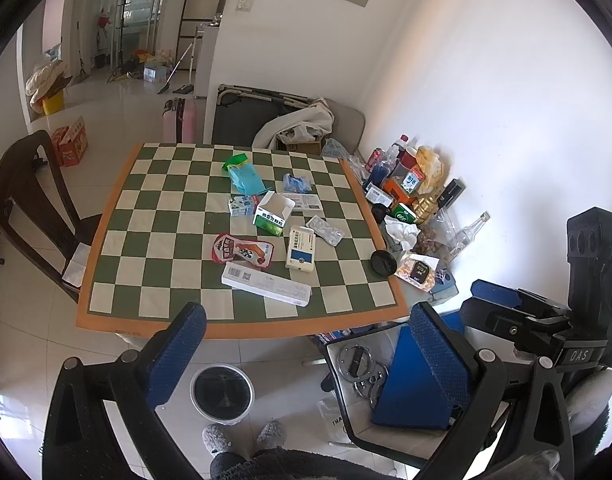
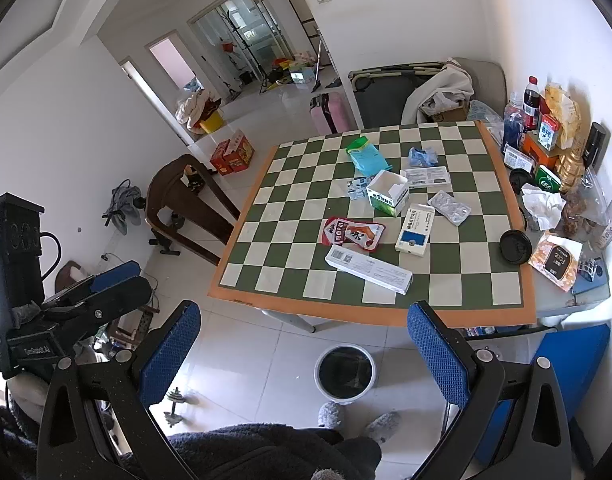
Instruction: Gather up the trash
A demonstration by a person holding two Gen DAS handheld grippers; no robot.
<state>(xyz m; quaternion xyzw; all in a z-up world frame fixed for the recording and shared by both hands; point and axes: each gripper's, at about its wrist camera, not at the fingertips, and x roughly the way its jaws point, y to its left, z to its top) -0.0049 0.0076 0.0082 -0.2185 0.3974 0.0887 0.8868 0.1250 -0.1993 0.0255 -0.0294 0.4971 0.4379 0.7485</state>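
Trash lies on a green-and-cream checkered table (image 1: pixel 166 240) (image 2: pixel 485 280): a long white box (image 1: pixel 266 283) (image 2: pixel 367 269), a red snack wrapper (image 1: pixel 244 251) (image 2: pixel 351 234), a white-and-blue medicine box (image 1: pixel 300 250) (image 2: pixel 415 230), an open green-and-white carton (image 1: pixel 273 214) (image 2: pixel 387 194), a blister pack (image 1: pixel 325 230) (image 2: pixel 449 208) and a teal packet (image 1: pixel 244 174) (image 2: pixel 365 156). A white bin (image 1: pixel 222 393) (image 2: pixel 345 372) stands on the floor before the table. My left gripper (image 1: pixel 306 336) and right gripper (image 2: pixel 302 332) are both open and empty, held short of the table's near edge.
Bottles, cartons and bags (image 1: pixel 409 184) (image 2: pixel 545 140) crowd the table's right side by the wall, with a black lid (image 1: pixel 383 263) (image 2: pixel 515 247). A dark wooden chair (image 1: pixel 30 208) (image 2: pixel 186 200) stands left. A blue folder (image 1: pixel 417 384) lies on a seat at right. Slippered feet (image 1: pixel 242 436) are below.
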